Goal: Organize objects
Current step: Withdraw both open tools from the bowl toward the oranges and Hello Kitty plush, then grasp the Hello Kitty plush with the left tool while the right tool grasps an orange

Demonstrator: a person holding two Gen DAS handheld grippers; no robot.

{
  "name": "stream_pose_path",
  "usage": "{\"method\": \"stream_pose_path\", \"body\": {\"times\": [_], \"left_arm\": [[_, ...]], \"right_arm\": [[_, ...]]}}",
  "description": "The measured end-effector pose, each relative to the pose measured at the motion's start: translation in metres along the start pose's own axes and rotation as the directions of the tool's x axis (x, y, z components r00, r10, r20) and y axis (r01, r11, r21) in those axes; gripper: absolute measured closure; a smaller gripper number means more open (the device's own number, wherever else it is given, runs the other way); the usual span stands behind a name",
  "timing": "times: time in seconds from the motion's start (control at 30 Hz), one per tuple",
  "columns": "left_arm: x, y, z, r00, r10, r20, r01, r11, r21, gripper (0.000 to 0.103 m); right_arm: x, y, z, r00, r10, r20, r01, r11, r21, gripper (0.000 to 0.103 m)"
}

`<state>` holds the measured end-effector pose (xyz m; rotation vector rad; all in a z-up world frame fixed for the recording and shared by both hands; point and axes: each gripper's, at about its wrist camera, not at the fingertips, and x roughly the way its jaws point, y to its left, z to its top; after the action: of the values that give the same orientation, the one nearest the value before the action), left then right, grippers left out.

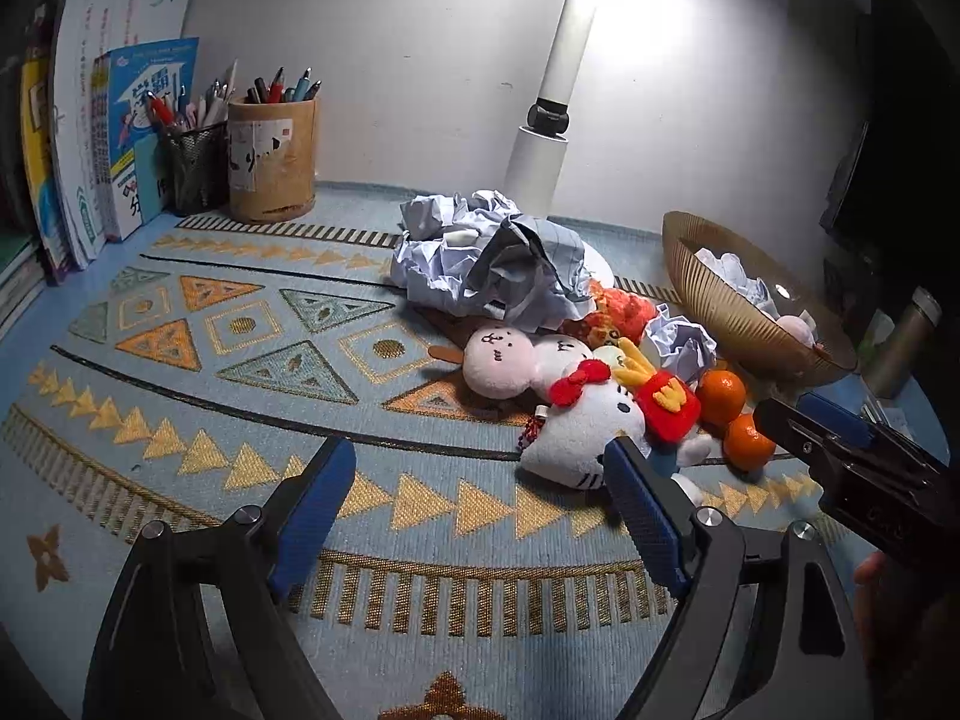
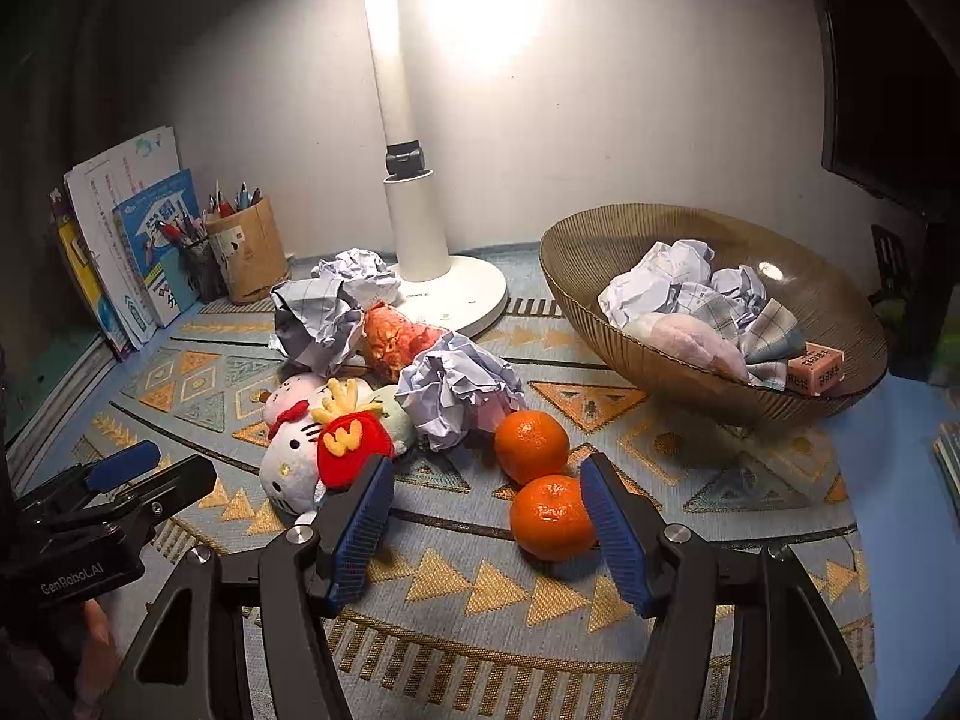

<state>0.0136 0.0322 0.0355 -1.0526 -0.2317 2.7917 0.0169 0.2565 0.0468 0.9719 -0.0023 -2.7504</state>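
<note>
Covering the whole desk (image 2: 750, 546) is a patterned blue mat, its edges cut off by the fisheye. At the right sits a ribbed bowl (image 2: 576, 276) with crumpled paper, plaid cloth and a pink box; what's underneath is hidden. A heap of paper balls (image 2: 459, 387) and plush toys (image 2: 300, 456) partly bury each other near the lamp base (image 2: 462, 294). Two oranges (image 2: 531, 444) touch. The right hand-held gripper (image 2: 483, 525) is spread wide, one pad beside the nearer orange (image 2: 549, 516), not clamping it. The left hand-held gripper (image 1: 480, 507) gapes over bare mat.
</note>
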Motion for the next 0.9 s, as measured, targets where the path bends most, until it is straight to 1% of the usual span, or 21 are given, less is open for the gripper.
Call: {"method": "stream_pose_path", "body": {"times": [0.07, 0.27, 0.37, 0.43, 0.53, 0.63, 0.7, 0.8, 0.9], "left_arm": [[0.001, -0.003, -0.001, 1.0, -0.001, -0.01, 0.002, 1.0, 0.011, 0.019], [0.003, -0.01, -0.002, 1.0, 0.01, -0.018, -0.009, 0.999, 0.048, 0.019], [0.004, -0.016, -0.002, 1.0, 0.009, -0.025, -0.007, 0.997, 0.071, 0.019], [0.006, -0.02, -0.002, 0.999, -0.007, -0.04, 0.01, 0.997, 0.079, 0.019], [0.012, -0.025, -0.001, 0.996, -0.055, -0.077, 0.06, 0.997, 0.054, 0.019], [0.019, -0.032, -0.001, 0.992, -0.082, -0.1, 0.085, 0.996, 0.027, 0.016], [0.024, -0.038, 0.0, 0.99, -0.096, -0.106, 0.099, 0.995, 0.025, 0.012], [0.031, -0.048, 0.003, 0.99, -0.084, -0.109, 0.089, 0.995, 0.041, 0.009], [0.039, -0.054, 0.004, 0.99, -0.054, -0.13, 0.061, 0.997, 0.051, 0.009]], "right_arm": [[0.002, -0.004, 0.0, 1.0, -0.014, 0.002, 0.014, 1.0, 0.009, 0.04], [0.009, -0.017, -0.003, 1.0, -0.017, -0.017, 0.018, 0.998, 0.053, 0.04], [0.006, -0.021, -0.002, 1.0, -0.019, -0.013, 0.019, 0.997, 0.068, 0.04], [0.006, -0.025, -0.002, 0.999, -0.018, -0.027, 0.02, 0.997, 0.073, 0.04], [0.005, -0.033, -0.001, 0.999, 0.002, -0.042, 0.002, 0.996, 0.084, 0.04], [0.004, -0.037, 0.0, 0.999, 0.001, -0.052, 0.002, 0.998, 0.059, 0.04], [0.005, -0.038, 0.0, 0.998, -0.008, -0.062, 0.01, 0.999, 0.035, 0.04], [0.008, -0.042, -0.002, 0.997, -0.005, -0.081, 0.006, 1.0, 0.023, 0.04], [0.016, -0.046, -0.004, 0.993, 0.022, -0.113, -0.019, 0.999, 0.035, 0.04]]}}
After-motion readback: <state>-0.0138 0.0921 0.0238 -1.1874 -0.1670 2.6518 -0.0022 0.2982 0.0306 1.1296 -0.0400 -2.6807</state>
